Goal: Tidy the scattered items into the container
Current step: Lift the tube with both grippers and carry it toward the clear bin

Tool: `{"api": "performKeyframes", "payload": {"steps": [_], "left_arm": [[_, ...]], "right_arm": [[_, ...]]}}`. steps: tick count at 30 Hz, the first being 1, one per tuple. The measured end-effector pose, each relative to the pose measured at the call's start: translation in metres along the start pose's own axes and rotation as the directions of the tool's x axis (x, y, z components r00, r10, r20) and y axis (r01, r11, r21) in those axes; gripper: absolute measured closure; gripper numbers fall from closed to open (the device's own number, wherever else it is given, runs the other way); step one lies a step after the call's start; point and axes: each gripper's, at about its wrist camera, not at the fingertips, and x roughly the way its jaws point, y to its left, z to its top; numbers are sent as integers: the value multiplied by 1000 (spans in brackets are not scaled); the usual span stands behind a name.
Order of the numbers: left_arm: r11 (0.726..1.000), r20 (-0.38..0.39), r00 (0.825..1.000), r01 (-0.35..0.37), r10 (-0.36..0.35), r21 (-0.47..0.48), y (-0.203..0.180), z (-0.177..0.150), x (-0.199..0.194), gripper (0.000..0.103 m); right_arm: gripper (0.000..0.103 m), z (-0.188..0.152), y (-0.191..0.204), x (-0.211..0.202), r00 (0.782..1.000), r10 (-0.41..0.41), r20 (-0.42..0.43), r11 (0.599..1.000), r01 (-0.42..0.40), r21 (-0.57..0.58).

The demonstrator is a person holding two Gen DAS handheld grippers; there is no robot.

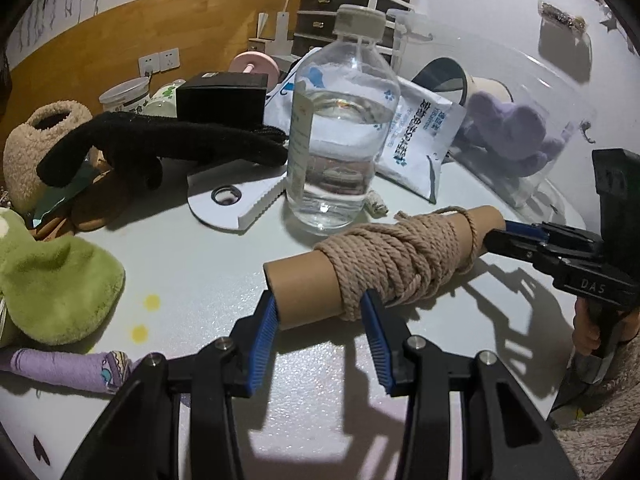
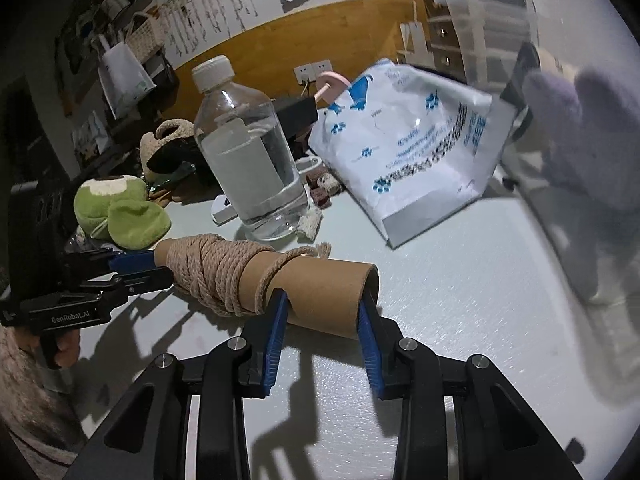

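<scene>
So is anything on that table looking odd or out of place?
The cardboard tube stands out: its twine is wound unevenly, bunched to one side, with a frayed end loose. Both the left gripper and right gripper grip the tube together. The water bottle stands upright, nothing spilled.

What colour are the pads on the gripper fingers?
Blue pads on black fingers, clearest in the right wrist view.
</scene>
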Motion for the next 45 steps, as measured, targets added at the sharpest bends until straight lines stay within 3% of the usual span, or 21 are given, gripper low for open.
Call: {"api": "performKeyframes", "payload": {"steps": [11,21,26,35,45], "left_arm": [[998,127,992,-19,12,54,-23,32,-34,61],[995,235,972,-1,-22,98,-48,80,-58,60],[989,295,955,-3,-41,145,-68,110,-70,60],[976,391,914,21,-106,216,-113,174,-85,60],[947,425,885,51,-190,318,-182,241,-69,60]], "right_arm": [[68,37,11,-52,988,-64,143,991,80,-108],[68,64,7,-100,945,-146,292,974,189,-124],[68,77,3,-125,912,-184,365,962,243,-121],[68,110,-19,-178,824,-272,498,924,368,-104],[68,140,-76,-225,743,-415,525,872,490,-4]]}}
